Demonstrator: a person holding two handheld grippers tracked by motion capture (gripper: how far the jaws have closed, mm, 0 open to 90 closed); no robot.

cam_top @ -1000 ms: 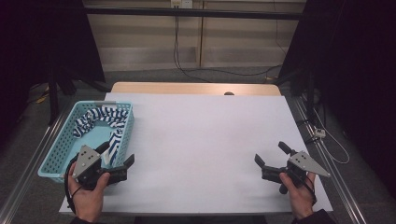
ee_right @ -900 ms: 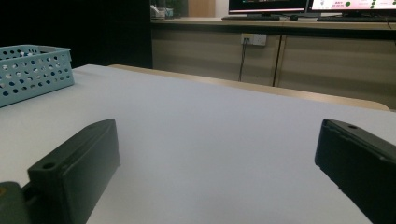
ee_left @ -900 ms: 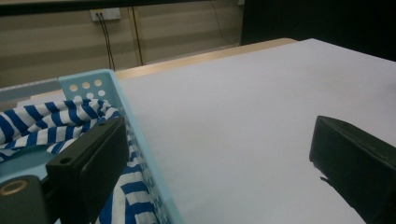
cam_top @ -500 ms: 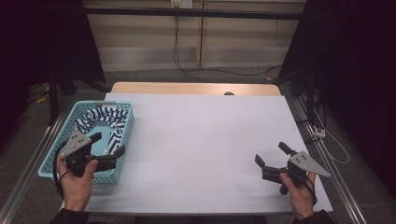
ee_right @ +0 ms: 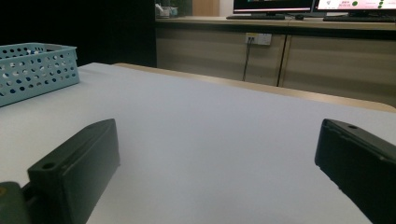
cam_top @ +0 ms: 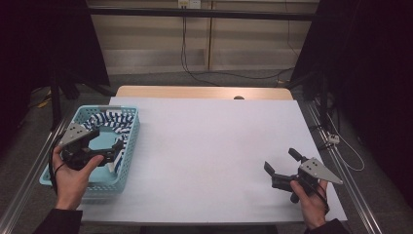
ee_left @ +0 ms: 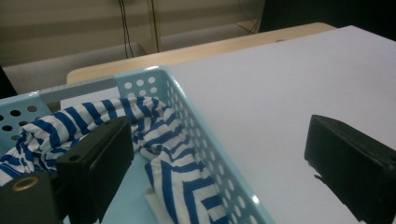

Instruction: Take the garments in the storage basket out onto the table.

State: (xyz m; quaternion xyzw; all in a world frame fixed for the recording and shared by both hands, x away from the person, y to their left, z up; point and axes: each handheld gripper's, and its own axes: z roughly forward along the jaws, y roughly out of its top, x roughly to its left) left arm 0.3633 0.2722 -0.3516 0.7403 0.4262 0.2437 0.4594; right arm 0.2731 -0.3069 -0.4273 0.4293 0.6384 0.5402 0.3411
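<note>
A light blue perforated basket (cam_top: 130, 141) stands at the table's left edge with a blue-and-white striped cloth (cam_top: 109, 120) bunched inside it. My left gripper (cam_top: 104, 140) hangs open over the basket's near half, above the cloth. In the left gripper view its jaws straddle the basket wall (ee_left: 201, 140), one over the striped cloth (ee_left: 163, 158), the other over the white table. My right gripper (cam_top: 281, 161) stands open near the table's front right corner, nothing between its jaws. The basket (ee_right: 32, 70) lies far off in the right gripper view.
The white table top (cam_top: 209, 146) stretches between the two grippers. A wooden strip (cam_top: 204, 92) runs along its far edge. Cables hang by the back wall, and a metal rail (cam_top: 336, 161) runs along the right side.
My left gripper has moved left from the table's front, up and over the basket. The right gripper has stayed in place.
</note>
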